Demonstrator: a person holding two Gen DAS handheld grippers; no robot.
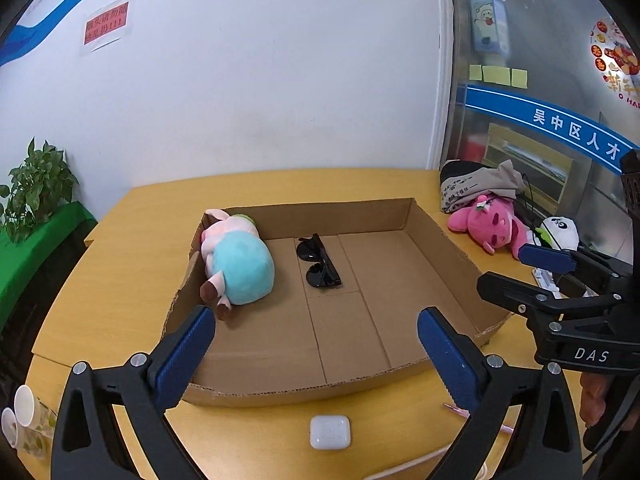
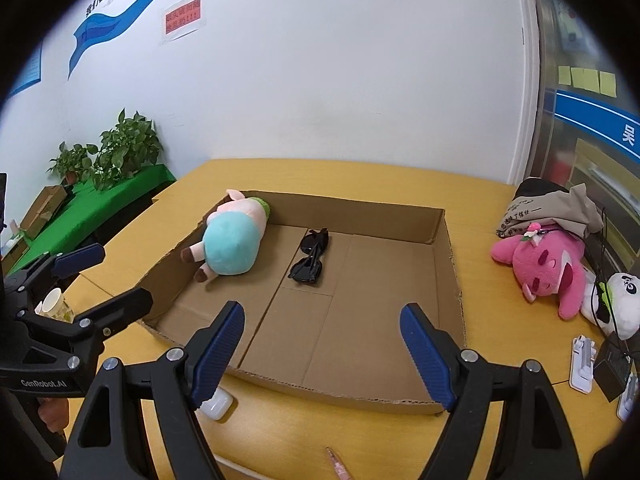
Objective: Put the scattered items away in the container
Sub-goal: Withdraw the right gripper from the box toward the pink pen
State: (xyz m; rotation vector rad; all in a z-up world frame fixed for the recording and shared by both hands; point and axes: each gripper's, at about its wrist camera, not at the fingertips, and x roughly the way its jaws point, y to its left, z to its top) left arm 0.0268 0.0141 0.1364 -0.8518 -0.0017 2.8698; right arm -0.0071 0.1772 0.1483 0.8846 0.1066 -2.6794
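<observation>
Both jaws wide open, holding nothing. White earbud case [image 1: 330,432] lies on the bench [image 1: 120,280] just below the left gripper [image 1: 316,356], centred between its jaws: small, hard, smooth, likely slippery, so pinch its flat sides. Cardboard box [image 1: 448,252] beyond already holds plush pig [image 1: 240,264], sunglasses [image 1: 318,262].

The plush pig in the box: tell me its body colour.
Turquoise body on the plush pig, with pale pink head and limbs, brown hooves; clearest in the left wrist view.
</observation>
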